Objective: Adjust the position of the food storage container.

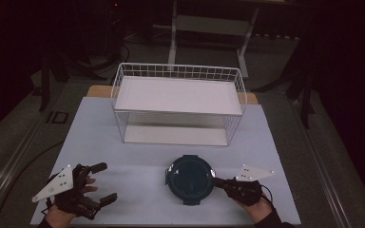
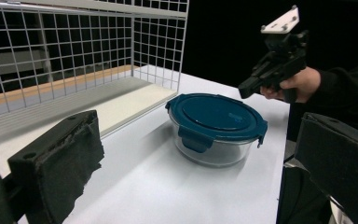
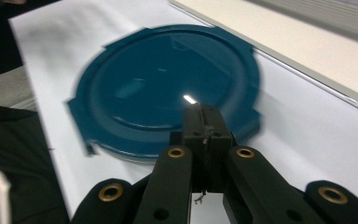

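White table [image 1: 138, 175] is carrying a lidded bowl [image 1: 190, 179]; right tool [image 1: 217, 181], closed empty, is hovering at the bowl's rim; left tool [image 1: 103, 182] is gaping wide, well left of the bowl.

A white wire-mesh shelf rack [image 1: 177, 102] stands at the back of a pale tabletop [image 1: 138, 178]; dark floor surrounds the tabletop.

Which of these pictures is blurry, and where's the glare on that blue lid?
Right gripper view: the blue lid is smeared by motion blur along its rim, with a small bright glare spot just above the shut right gripper. Left gripper view: sharp on the lid, while the near jaws are soft. High view: the room is dark beyond the lit table, with small glints at the lid's latches.
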Action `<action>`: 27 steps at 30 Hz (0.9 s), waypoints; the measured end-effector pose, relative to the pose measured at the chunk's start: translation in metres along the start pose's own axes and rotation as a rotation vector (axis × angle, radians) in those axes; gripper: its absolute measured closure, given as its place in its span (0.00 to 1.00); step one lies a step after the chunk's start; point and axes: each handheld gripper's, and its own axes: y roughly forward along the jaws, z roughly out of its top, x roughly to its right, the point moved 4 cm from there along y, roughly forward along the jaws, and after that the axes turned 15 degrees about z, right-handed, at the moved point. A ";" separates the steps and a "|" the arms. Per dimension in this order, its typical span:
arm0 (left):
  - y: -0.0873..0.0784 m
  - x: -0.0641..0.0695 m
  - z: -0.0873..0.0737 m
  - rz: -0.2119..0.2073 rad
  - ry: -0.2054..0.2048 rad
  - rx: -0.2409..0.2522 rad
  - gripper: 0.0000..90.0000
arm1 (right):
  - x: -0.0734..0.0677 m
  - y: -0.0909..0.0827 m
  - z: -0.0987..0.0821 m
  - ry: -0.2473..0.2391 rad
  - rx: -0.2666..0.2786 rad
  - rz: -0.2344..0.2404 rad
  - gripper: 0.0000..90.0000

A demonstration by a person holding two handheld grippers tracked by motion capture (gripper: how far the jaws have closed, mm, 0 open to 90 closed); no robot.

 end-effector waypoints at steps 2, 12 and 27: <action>0.000 0.000 0.000 0.000 0.003 0.000 0.01 | -0.007 0.003 0.001 0.004 0.002 0.028 1.00; 0.000 0.000 0.000 -0.001 0.003 -0.002 0.01 | -0.046 0.031 -0.005 -0.002 -0.041 0.188 1.00; 0.001 0.000 -0.001 -0.003 0.001 -0.003 0.01 | -0.051 0.050 -0.017 -0.022 -0.121 0.227 1.00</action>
